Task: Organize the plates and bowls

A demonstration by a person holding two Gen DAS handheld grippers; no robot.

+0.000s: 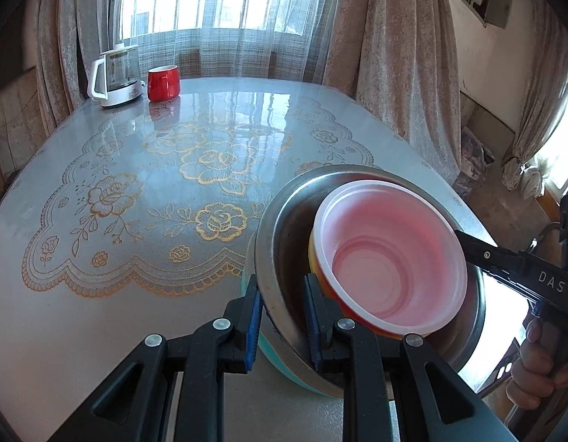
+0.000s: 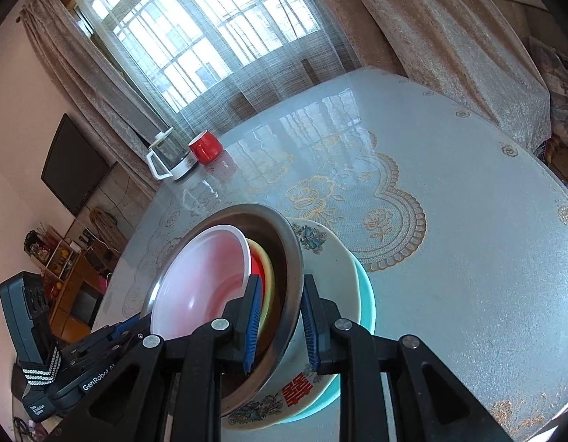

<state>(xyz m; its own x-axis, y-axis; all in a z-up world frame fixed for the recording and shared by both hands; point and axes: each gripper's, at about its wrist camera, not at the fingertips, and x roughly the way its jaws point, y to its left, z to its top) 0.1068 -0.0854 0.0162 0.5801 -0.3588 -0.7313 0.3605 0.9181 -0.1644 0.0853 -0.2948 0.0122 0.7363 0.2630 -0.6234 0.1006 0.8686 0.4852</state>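
Note:
A nested stack sits at the table's near edge: a white plastic bowl [image 1: 391, 254] in a red and yellow bowl [image 1: 315, 254], in a steel bowl [image 1: 280, 228], above a teal plate [image 1: 280, 361]. My left gripper [image 1: 283, 322] straddles the steel rim, jaws not fully closed. In the right wrist view the stack shows the white bowl [image 2: 203, 280], steel bowl [image 2: 287, 258], a floral enamel basin [image 2: 321, 258] and the teal plate [image 2: 367, 302]. My right gripper [image 2: 278, 326] straddles the steel bowl's rim on the opposite side.
A glass kettle [image 1: 116, 73] and a red mug [image 1: 163, 83] stand at the table's far left corner. The glass-topped table [image 1: 155, 169] has a lace floral cloth. Curtains and a window lie behind. A TV [image 2: 72, 165] hangs on the left wall.

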